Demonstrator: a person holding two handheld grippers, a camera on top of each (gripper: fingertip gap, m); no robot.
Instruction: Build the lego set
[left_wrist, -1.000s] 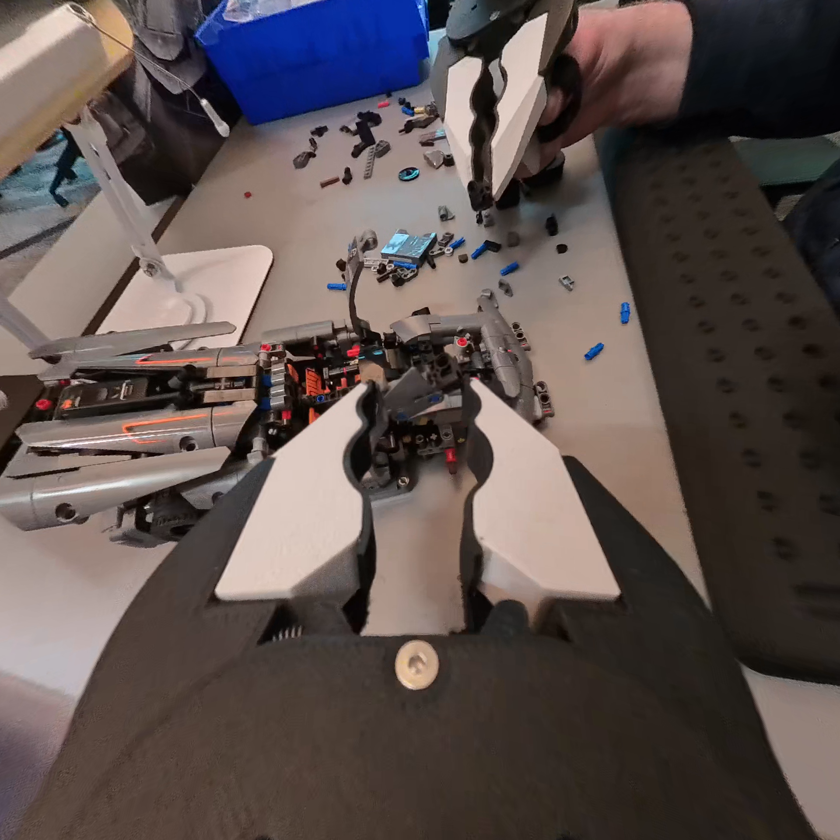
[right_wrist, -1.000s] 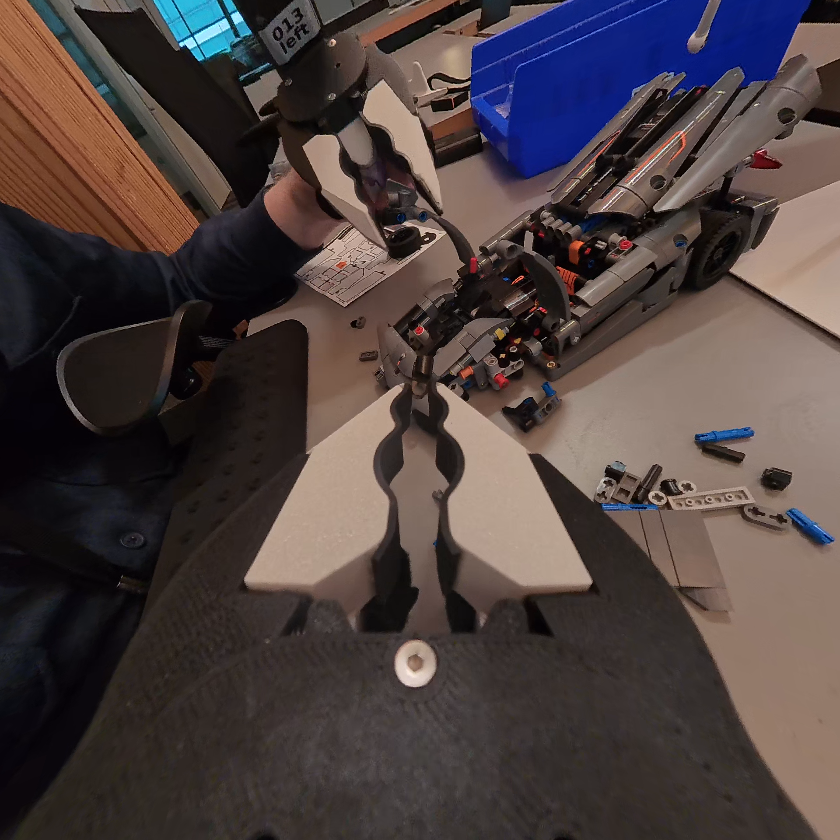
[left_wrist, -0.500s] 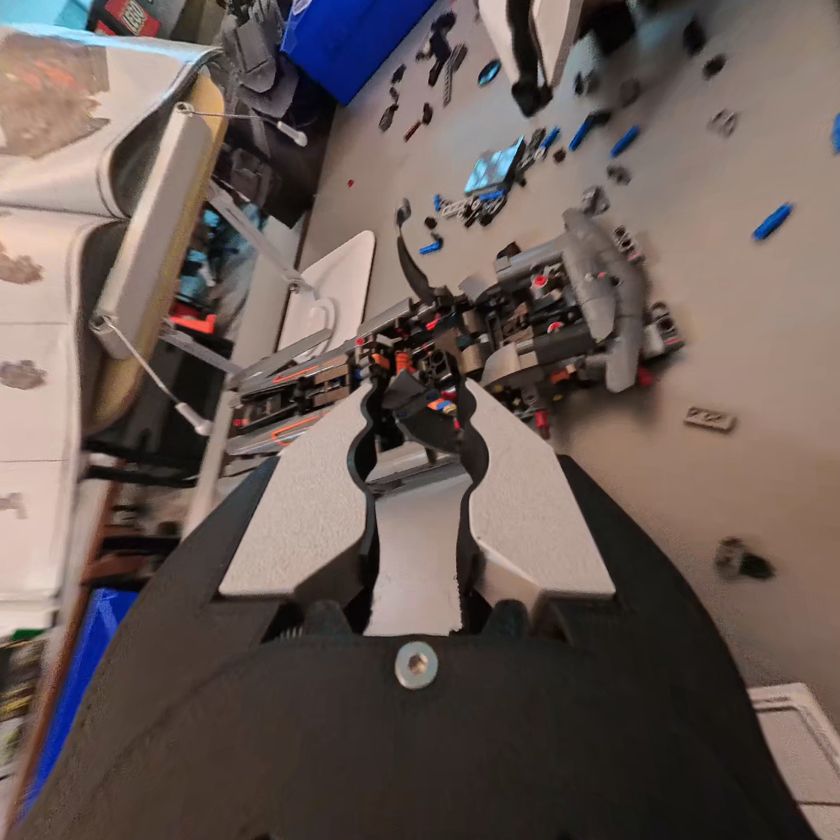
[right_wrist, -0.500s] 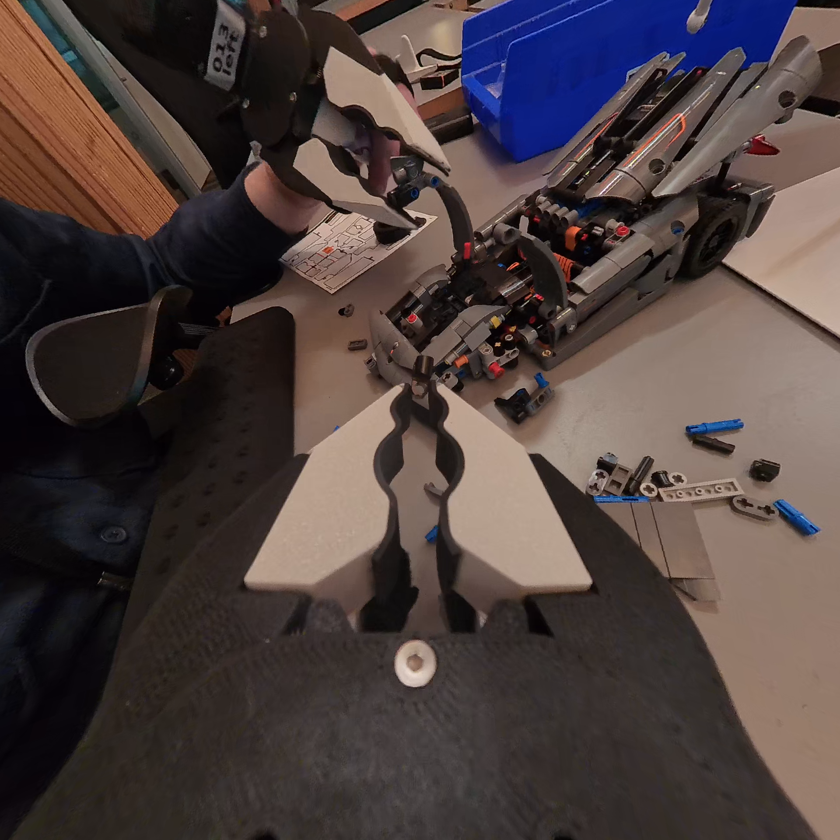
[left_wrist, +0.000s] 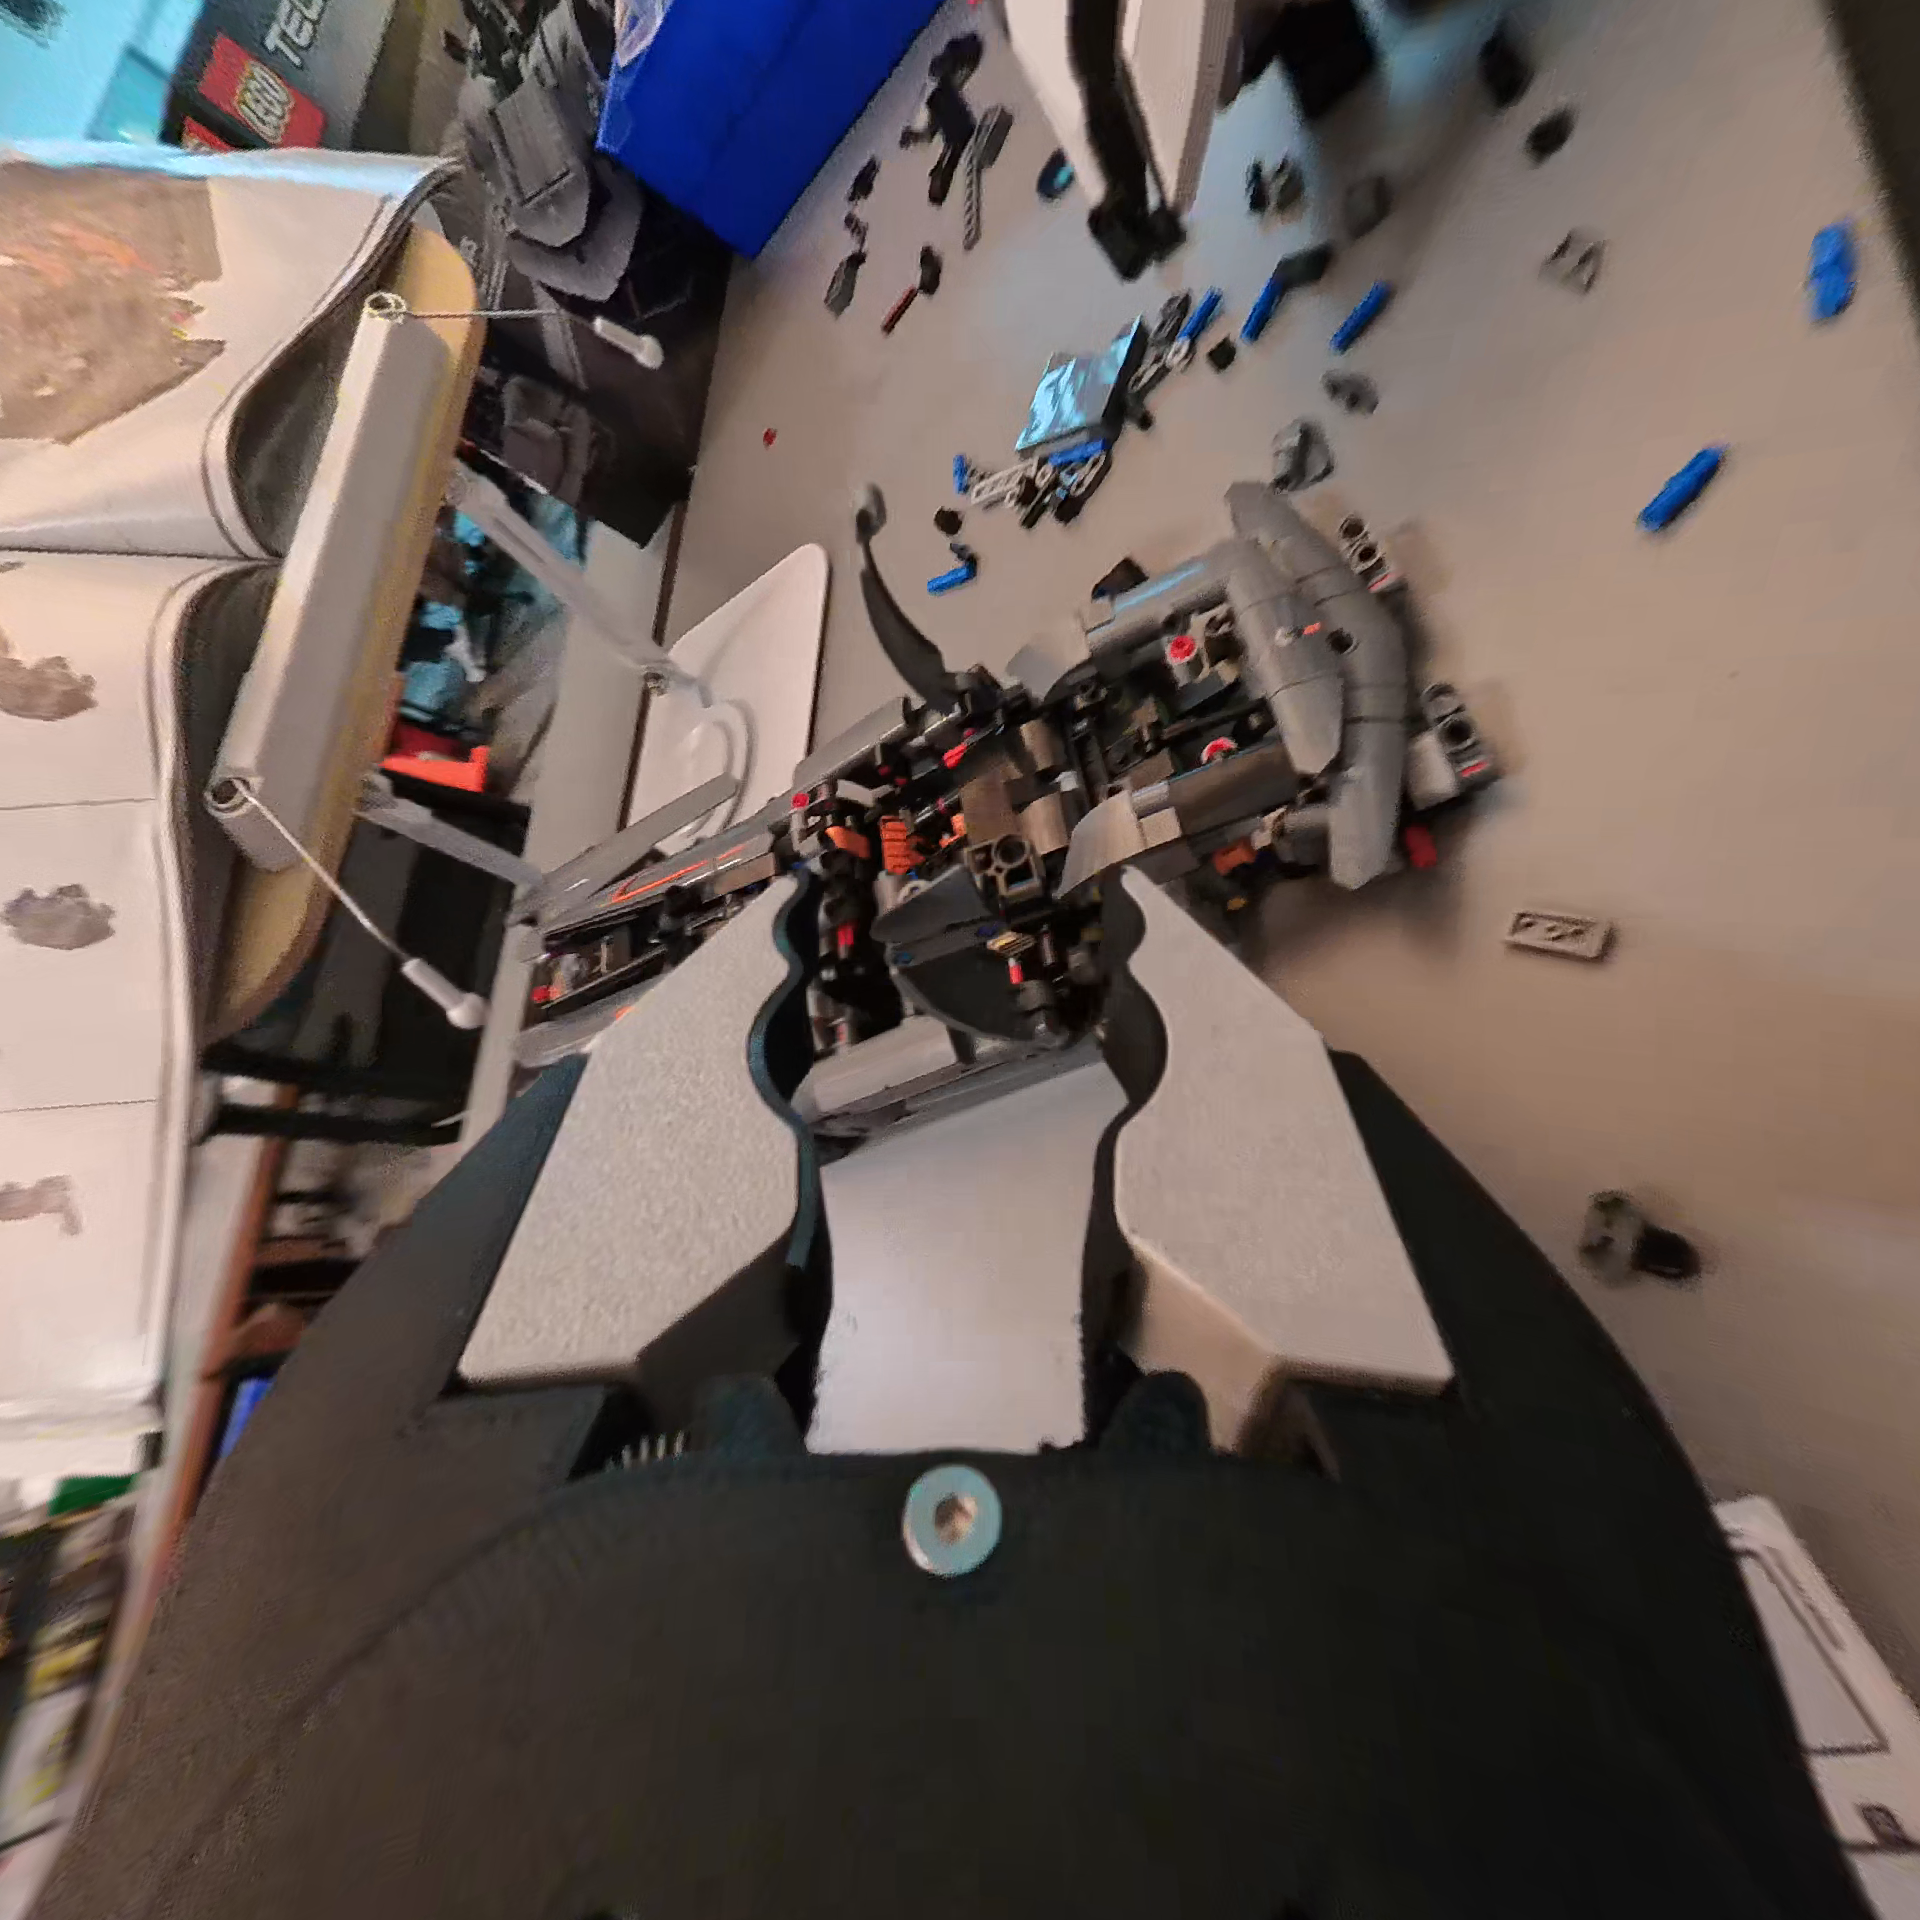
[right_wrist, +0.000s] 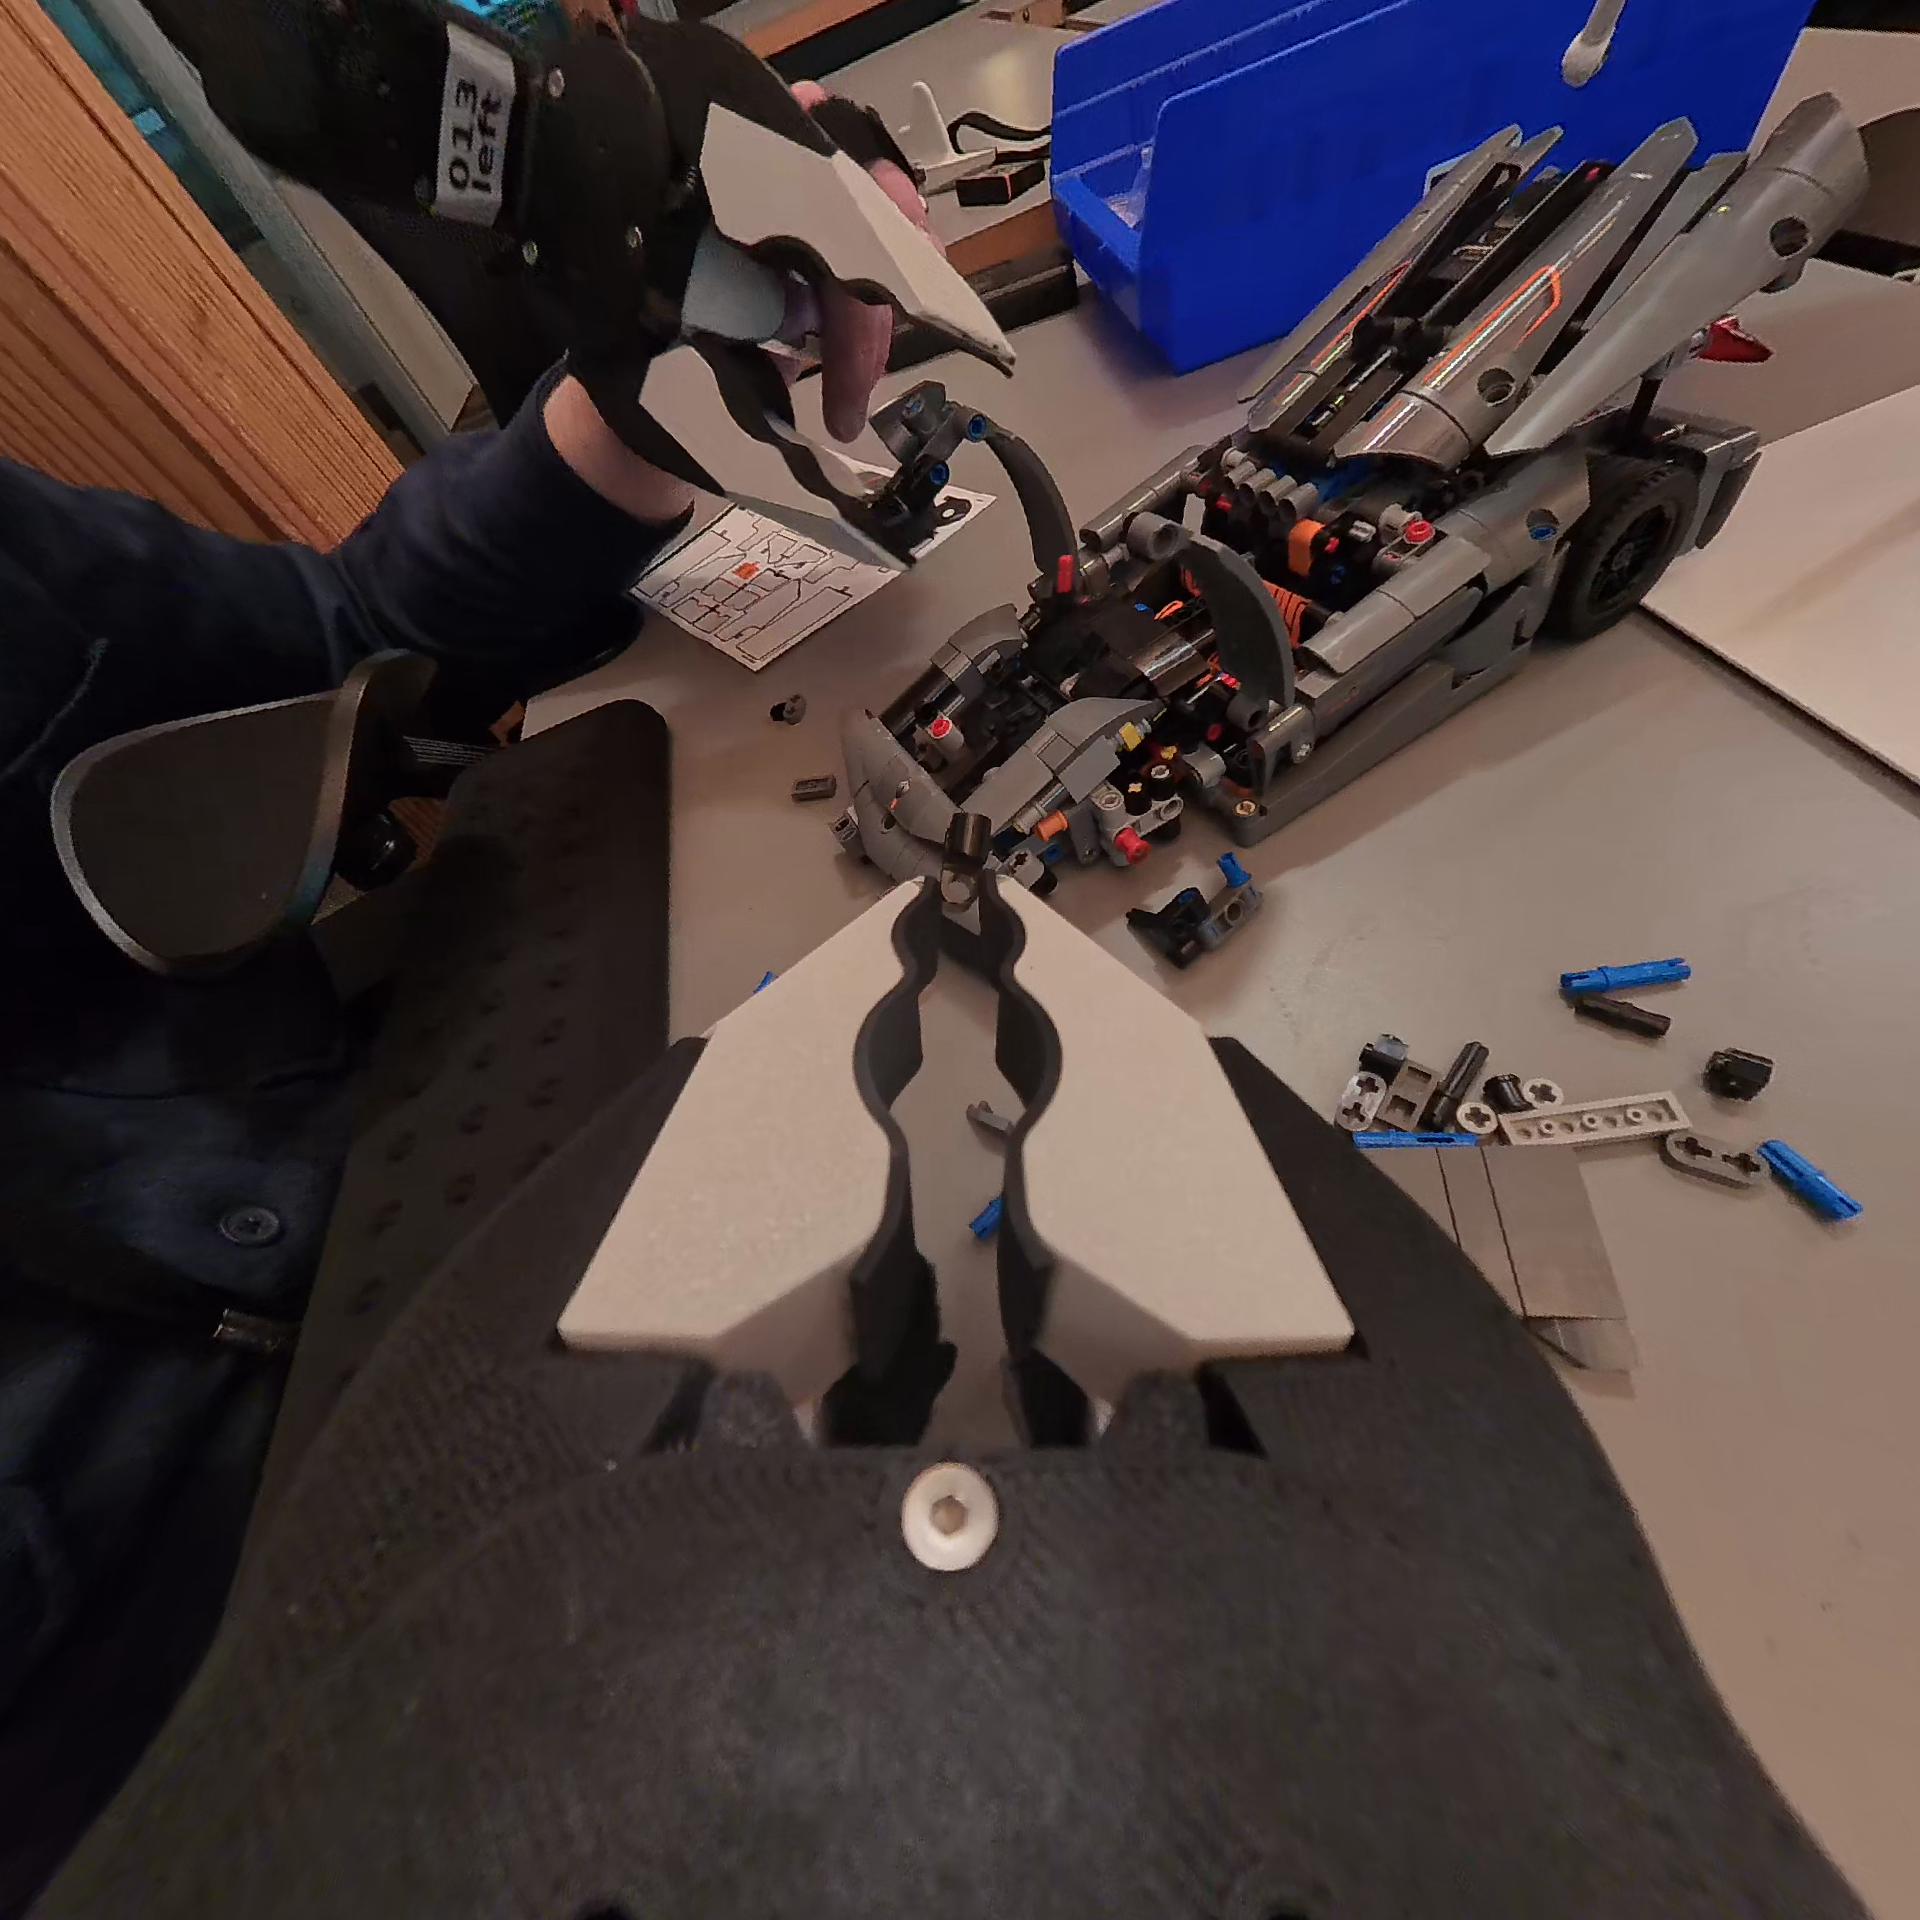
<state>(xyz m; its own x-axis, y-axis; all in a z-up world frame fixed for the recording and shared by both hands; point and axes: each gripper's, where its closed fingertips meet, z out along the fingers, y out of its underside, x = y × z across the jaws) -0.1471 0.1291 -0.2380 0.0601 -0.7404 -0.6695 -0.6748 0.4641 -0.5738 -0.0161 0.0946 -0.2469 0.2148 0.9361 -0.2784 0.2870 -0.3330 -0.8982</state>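
A grey, black and orange lego car (right_wrist: 1382, 582) lies partly built on the grey table (right_wrist: 1507, 852); it also shows in the left wrist view (left_wrist: 1278, 717). A curved black arm (right_wrist: 1039, 499) rises from it, ending in a small black-grey cluster (right_wrist: 920, 447). My left gripper (right_wrist: 945, 457) is rolled on its side with its jaws wide apart around that cluster, not clamped. In its own view the left gripper (left_wrist: 961, 904) frames the car's middle. My right gripper (right_wrist: 961, 894) is shut on a small black cylinder piece (right_wrist: 966, 836), held just before the car's nose.
Loose blue, black and grey pieces (right_wrist: 1579, 1112) lie right of my right gripper and beyond the car (left_wrist: 1081, 405). A blue bin (right_wrist: 1299, 177) stands at the back. A printed sheet (right_wrist: 769, 592), a black perforated pad (right_wrist: 499, 987) and a book stand (left_wrist: 343, 582) are around.
My left gripper has rolled onto its side and its jaws have opened wider around the cluster on the curved arm. My right gripper has stayed almost still with the black piece.
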